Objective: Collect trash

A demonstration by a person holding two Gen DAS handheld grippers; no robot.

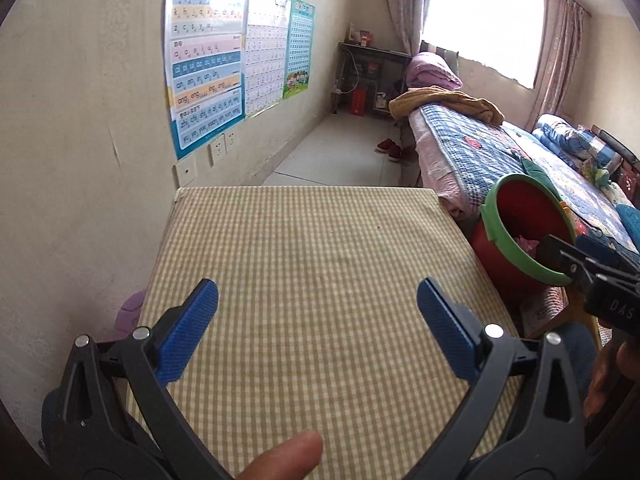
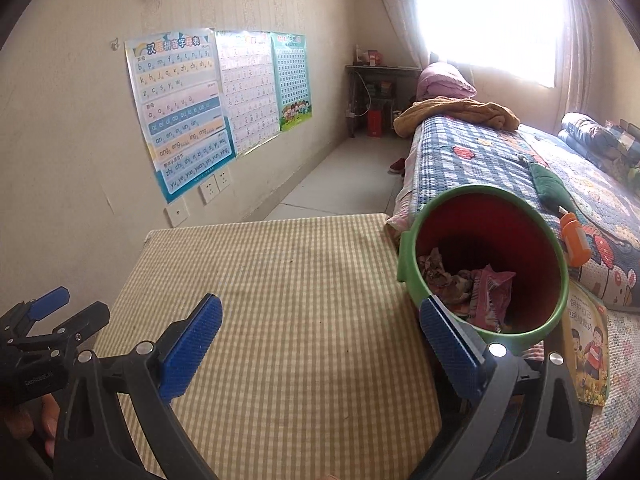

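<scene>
A red bin with a green rim stands at the right edge of the checked table, between table and bed. Crumpled wrappers and paper lie inside it. My right gripper is open over the table's near right part, its right finger just in front of the bin's rim, nothing between the pads. My left gripper is open and empty over the middle of the table. The right gripper's tip shows in the left wrist view by the bin; the left gripper's fingers show at the far left of the right wrist view.
A bed with a blue patterned quilt runs along the right. An orange bottle and a picture book lie beside the bin. Posters and sockets line the left wall. Red shoes sit on the floor.
</scene>
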